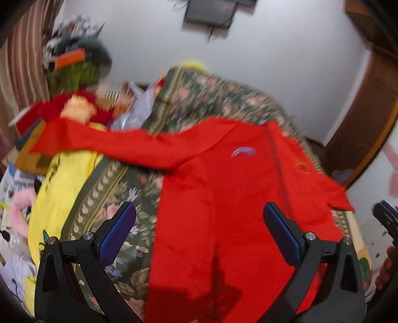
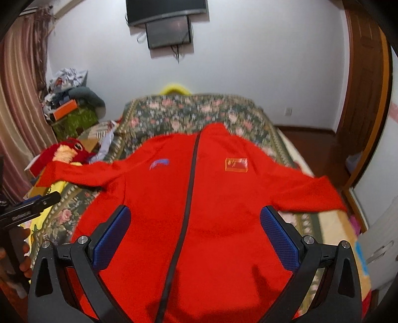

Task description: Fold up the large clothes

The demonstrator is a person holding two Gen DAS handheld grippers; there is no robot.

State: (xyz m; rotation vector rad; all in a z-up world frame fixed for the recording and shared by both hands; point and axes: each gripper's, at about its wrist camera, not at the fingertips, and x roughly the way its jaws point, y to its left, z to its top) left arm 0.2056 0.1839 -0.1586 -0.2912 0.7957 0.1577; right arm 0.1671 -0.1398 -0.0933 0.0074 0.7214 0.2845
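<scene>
So nothing is getting folded yet — the red jacket (image 2: pixel 199 198) is lying spread, sleeves out, on the floral bedspread (image 2: pixel 189 111), both the left gripper (image 1: pixel 199 233) and the right gripper (image 2: pixel 196 233) hovering wide and empty above it.

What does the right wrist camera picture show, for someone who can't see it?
A red zip-up jacket lies spread flat, front up and sleeves out, on a floral bedspread. The open right gripper hovers over its lower half, holding nothing. A red plush toy sits to the left, and a dark screen hangs on the white wall.

Red jacket (image 2: pixel 211 211) hem cut off below.
</scene>
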